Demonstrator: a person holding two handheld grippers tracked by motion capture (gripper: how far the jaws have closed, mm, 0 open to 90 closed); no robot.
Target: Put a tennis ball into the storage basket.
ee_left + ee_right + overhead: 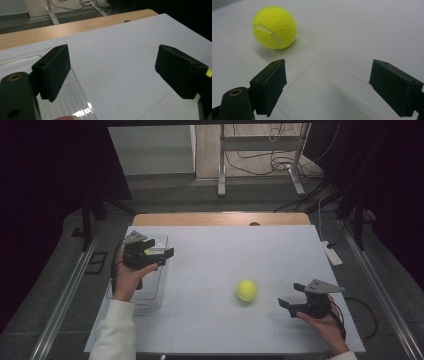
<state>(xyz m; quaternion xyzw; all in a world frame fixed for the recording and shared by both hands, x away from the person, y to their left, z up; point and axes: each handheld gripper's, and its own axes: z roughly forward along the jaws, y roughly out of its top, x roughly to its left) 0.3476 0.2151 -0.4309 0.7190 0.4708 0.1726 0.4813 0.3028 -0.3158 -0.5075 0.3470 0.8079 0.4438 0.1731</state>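
1. On the worktop (225,270): a white sheet covers most of it, a wooden strip shows along the far edge, faint grid lines cross the sheet.
2. Room: dark on both sides, grey floor beyond, a metal stand (260,150) with loose cables behind it.
3. Tennis ball (246,290) sits on the sheet, right of centre, well apart from the left gripper (159,254), near the right gripper (290,304).
4. Right gripper: jaws spread wide, nothing between them, ball ahead and off to one side in the right gripper view, not touching.
5. Left gripper: jaws apart, nothing held, hovers over a clear plastic tray (159,285) at the worktop's left edge.
6. Hard to make out: tray is see-through and partly covered by the hand and gripper; a yellow-green spot shows by the left gripper, can't tell what it is.
7. Sleeves cut off at the bottom edge.
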